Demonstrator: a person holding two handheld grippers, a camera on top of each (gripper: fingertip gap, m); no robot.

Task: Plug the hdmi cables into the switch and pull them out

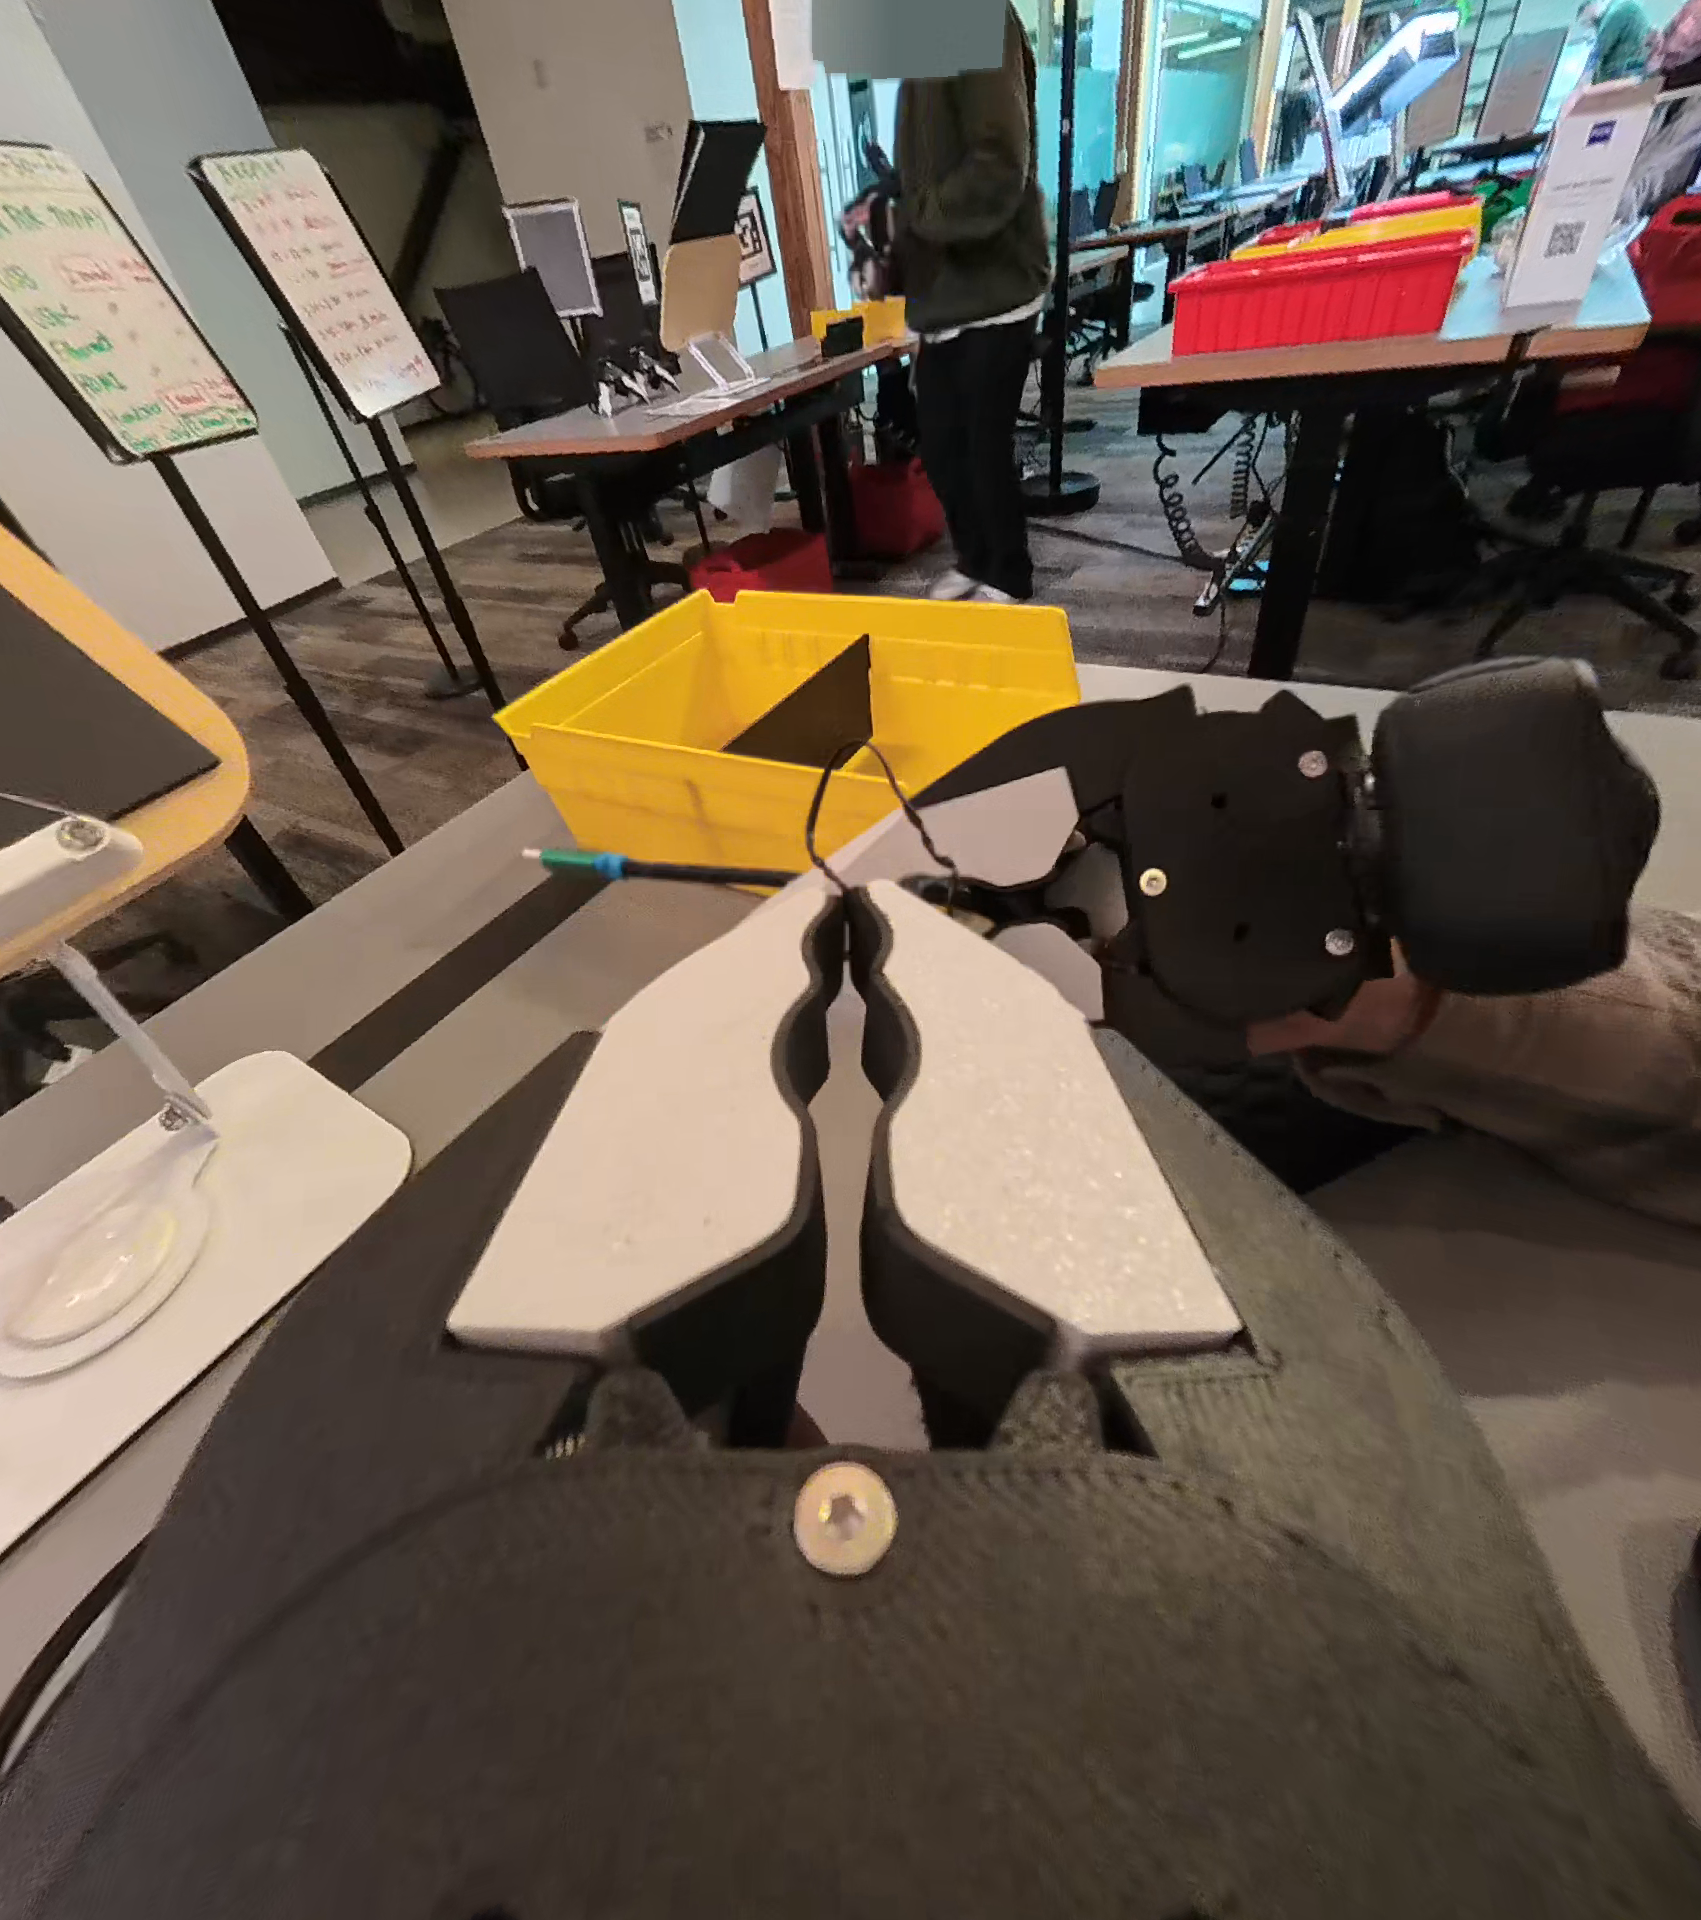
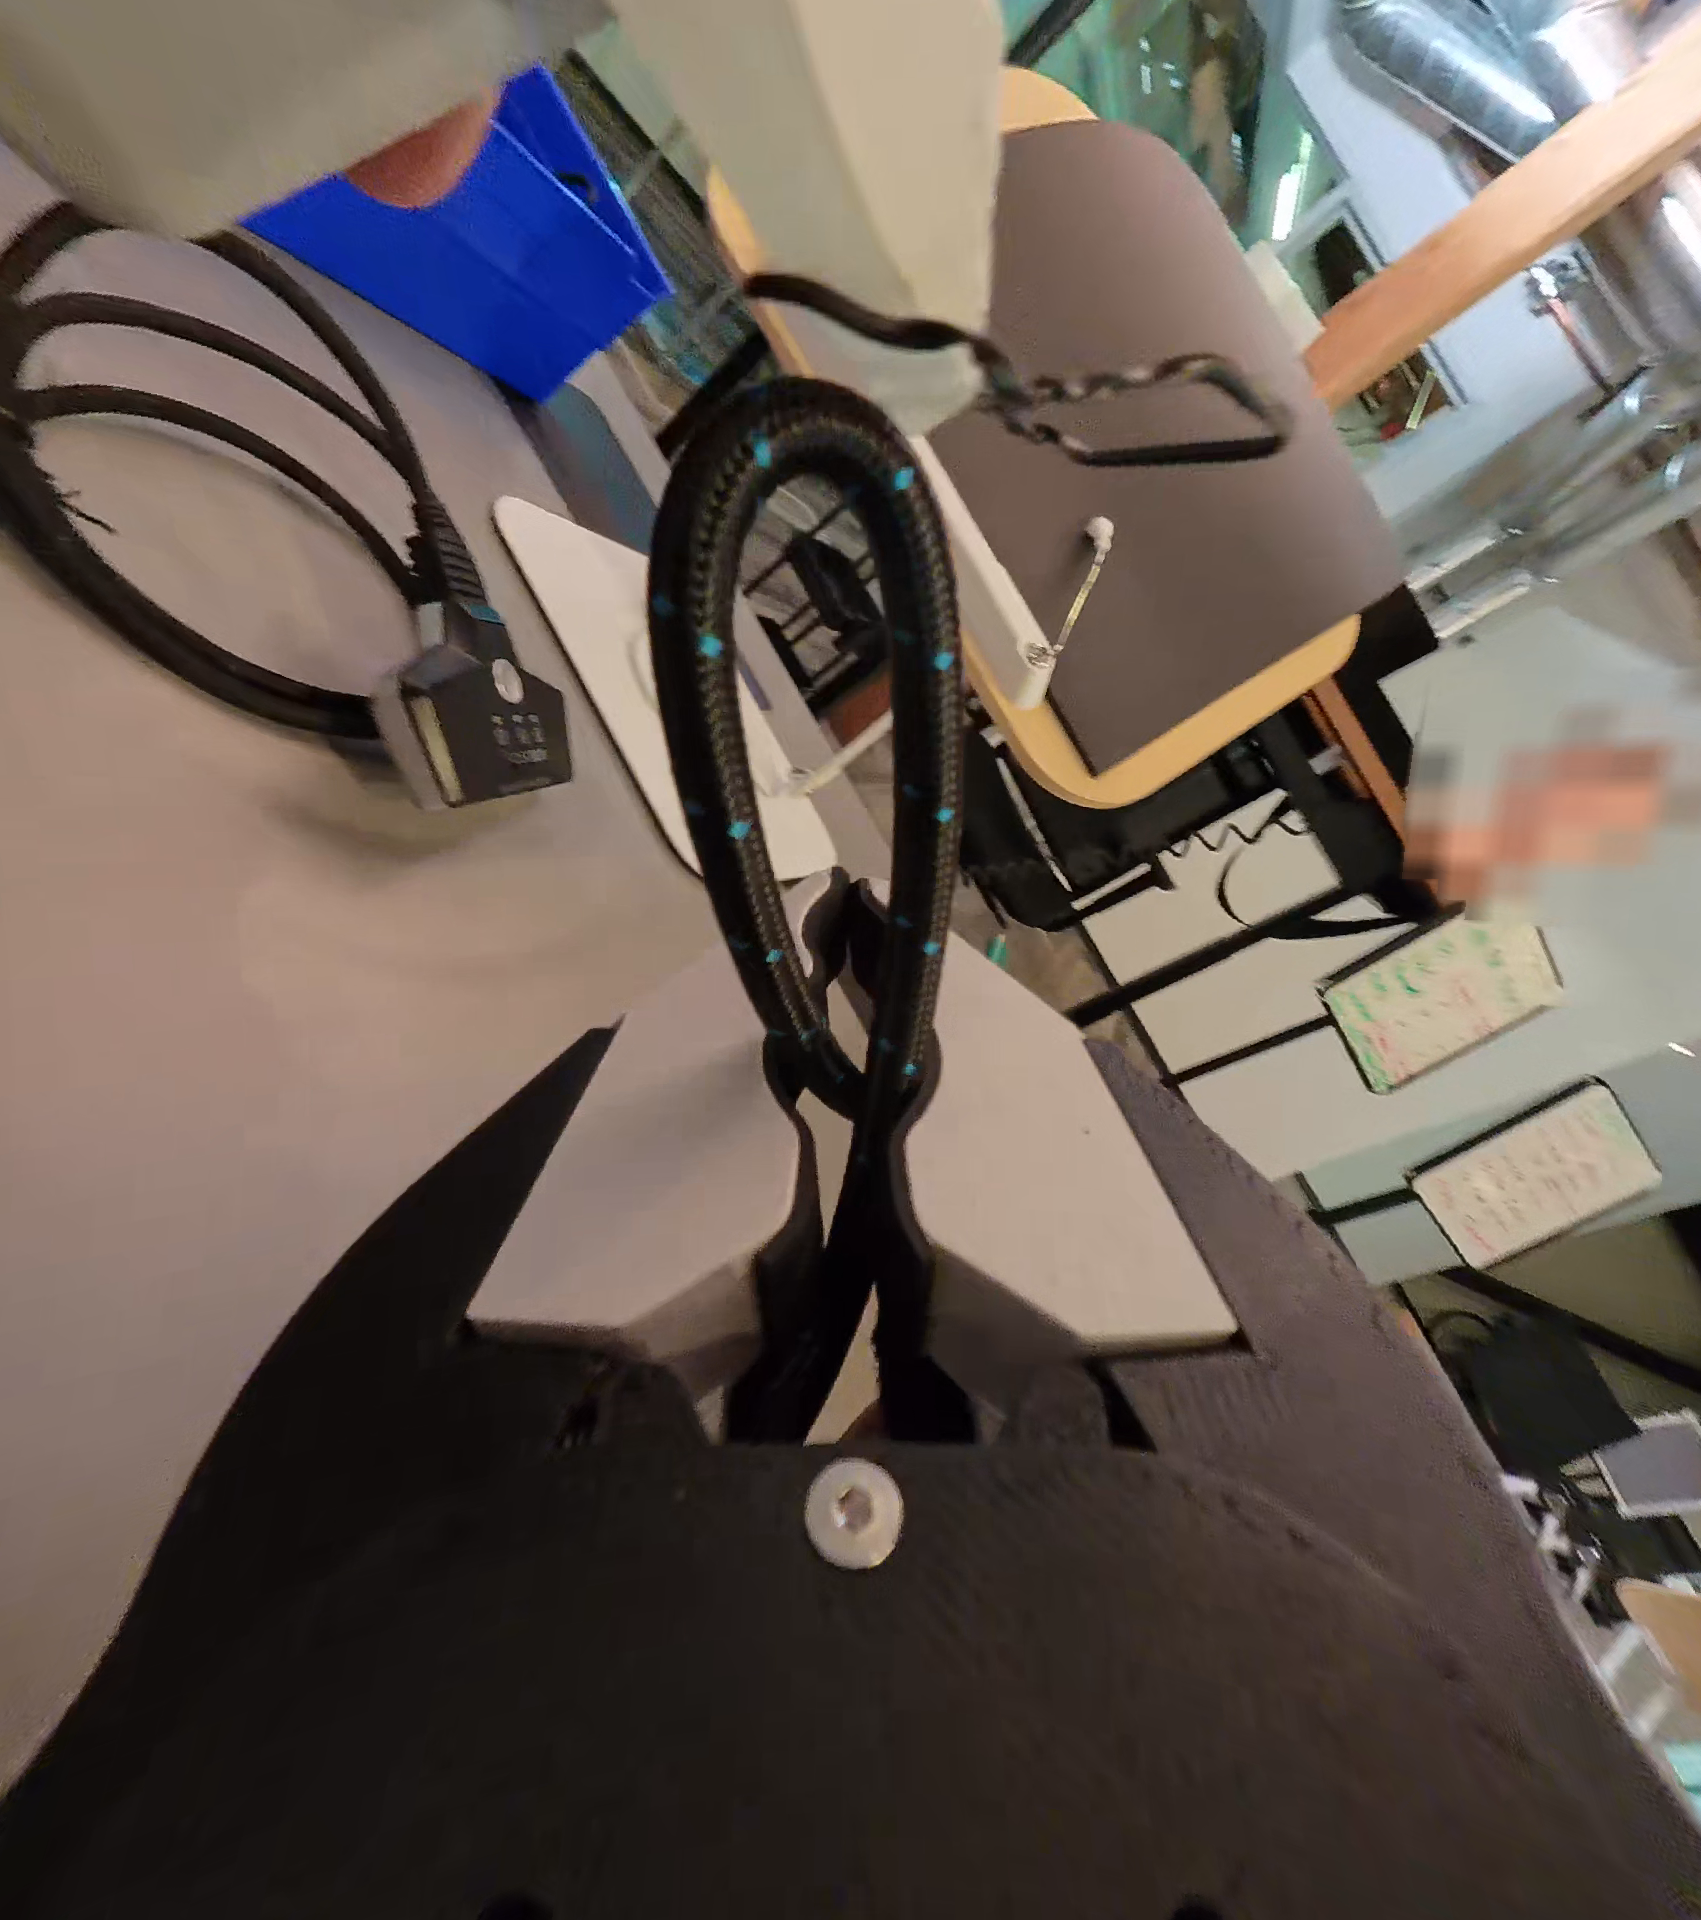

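Note:
My right gripper (image 2: 846, 904) is shut on a black braided cable with blue flecks (image 2: 711, 727), which stands up from the jaws as a tall loop. My left gripper (image 1: 844, 902) is shut on a thin black twist tie (image 1: 830, 790) at its tips. In the right wrist view the left gripper's grey fingers (image 2: 877, 208) hold that tie (image 2: 1137, 410) just above the loop. The small dark HDMI switch (image 2: 487, 732) lies on the grey table with its black cable coiled (image 2: 202, 457) to the left. The right gripper (image 1: 919, 847) shows just right of my left fingertips.
A yellow bin with a black divider (image 1: 680, 769) stands at the table's far edge. A cable end with a green-blue plug (image 1: 581, 864) lies before it. A white stand base (image 1: 150, 1247) is left. A blue bin (image 2: 472, 239) is beyond the switch. A person stands far off. Tip to tip, the grippers are about 9 centimeters apart.

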